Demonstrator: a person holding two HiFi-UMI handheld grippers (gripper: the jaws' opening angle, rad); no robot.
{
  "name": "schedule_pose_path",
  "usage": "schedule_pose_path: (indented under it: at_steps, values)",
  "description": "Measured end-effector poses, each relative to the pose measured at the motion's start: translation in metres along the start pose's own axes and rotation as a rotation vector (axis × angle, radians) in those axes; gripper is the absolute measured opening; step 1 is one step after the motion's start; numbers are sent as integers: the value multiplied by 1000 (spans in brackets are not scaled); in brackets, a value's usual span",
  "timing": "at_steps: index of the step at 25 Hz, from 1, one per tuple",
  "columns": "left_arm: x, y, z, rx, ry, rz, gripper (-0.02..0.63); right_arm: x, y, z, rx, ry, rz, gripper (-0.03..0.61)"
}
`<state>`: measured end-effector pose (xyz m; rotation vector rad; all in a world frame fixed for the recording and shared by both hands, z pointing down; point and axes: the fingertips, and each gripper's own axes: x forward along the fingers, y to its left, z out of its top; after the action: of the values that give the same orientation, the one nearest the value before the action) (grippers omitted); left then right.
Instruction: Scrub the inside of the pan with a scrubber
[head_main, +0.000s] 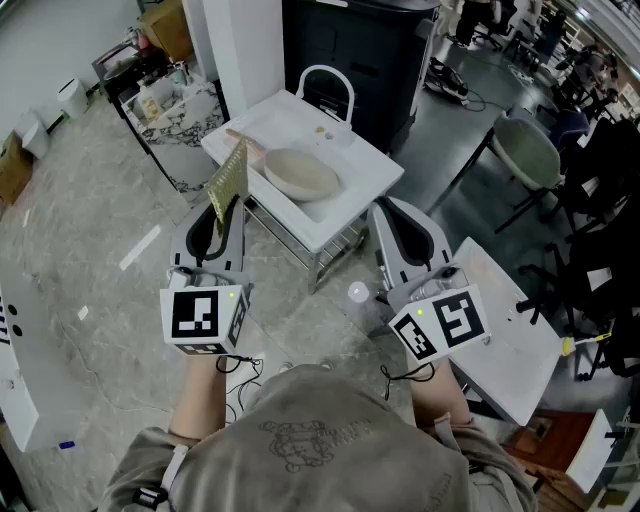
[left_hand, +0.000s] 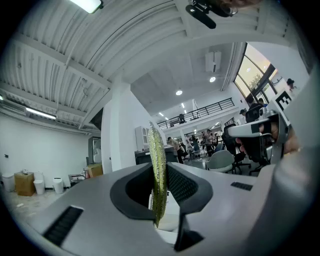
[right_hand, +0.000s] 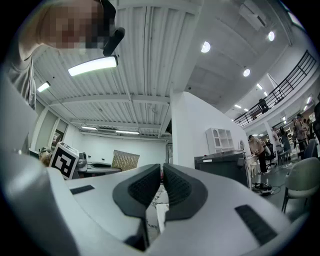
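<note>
The left tongs (left_hand: 161, 171) clamp the lower edge of the thin, floppy yellow-green scrubber pad (head_main: 229, 180), short of the stiff pale round pan (head_main: 300, 175) on the far white surface (head_main: 352, 152), while the right tongs (right_hand: 161, 172), pressed together on nothing, could brace its handle.

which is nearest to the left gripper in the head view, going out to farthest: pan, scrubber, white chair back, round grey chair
1. scrubber: clamped in the left gripper itself, standing up from its jaws.
2. pan: on the white table, just ahead and to the right.
3. white chair back: beyond the table's far edge.
4. round grey chair: far off to the right.
</note>
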<state>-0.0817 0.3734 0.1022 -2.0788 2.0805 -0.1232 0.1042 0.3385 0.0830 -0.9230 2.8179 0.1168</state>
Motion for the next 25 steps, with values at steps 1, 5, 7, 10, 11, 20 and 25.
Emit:
schedule_pose_path:
  at_steps: [1,5,7,10,11,20,25]
  values:
    - [0,-2,0,0,0,1,80,-1,-1,-1,2,0,1,38]
    - [2,-8,-1,0,4,8,78,-4,-9,-4,19,-6,4,38]
    - [4,-11,-2,1,10,13,78,-5,-13,-5,31,-11,6,40]
    - [5,-14,-2,8,19,20,78,-6,-20,-6,45,-14,10,40]
    - [6,-16,-3,10,22,23,78,-7,-22,-7,49,-14,11,40]
    - [12,-32,-15,27,51,47,78,-13,-42,-25,74,0,20,40]
    - [17,-30,-21,28,55,58,78,-7,-48,-35,83,10,25,40]
